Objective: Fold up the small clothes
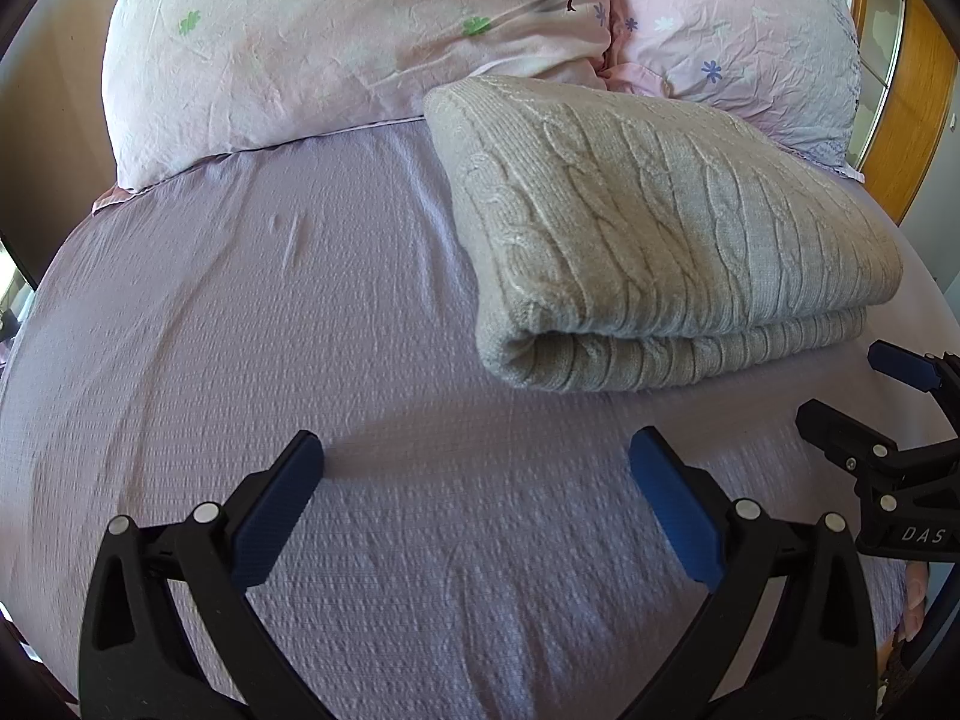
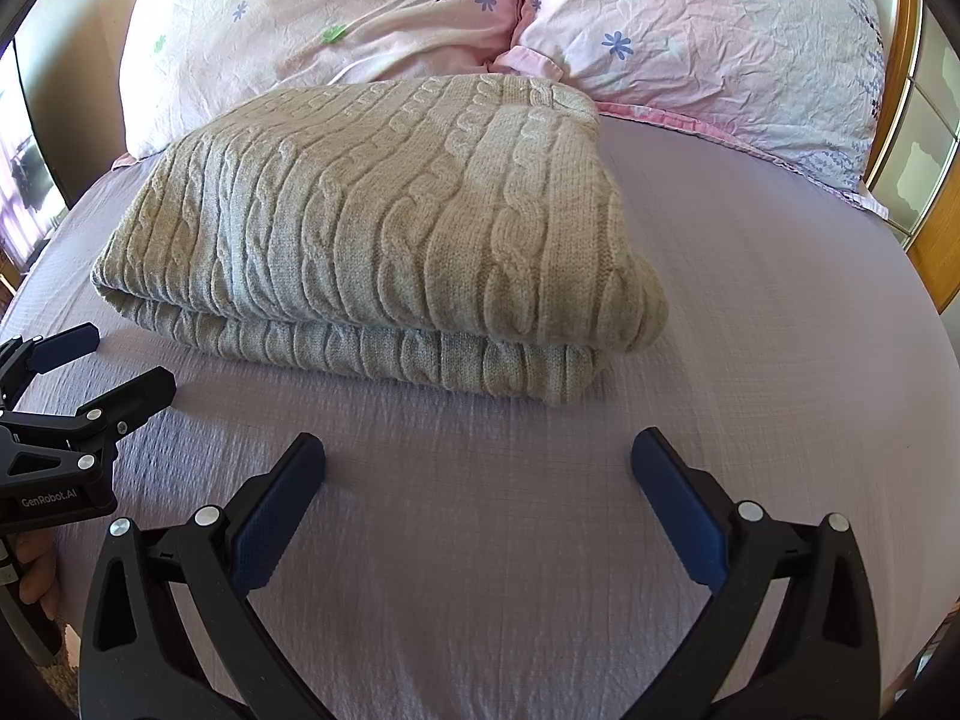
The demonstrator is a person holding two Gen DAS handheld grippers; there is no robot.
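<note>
While both tools gape, the folded sweater lies just ahead.

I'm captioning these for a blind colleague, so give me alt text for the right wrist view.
A folded beige cable-knit sweater lies on a lilac bedsheet, with two pink floral pillows behind it. The right gripper hovers open and empty just in front of the sweater, and the left gripper, also open, shows at the left edge.
</note>
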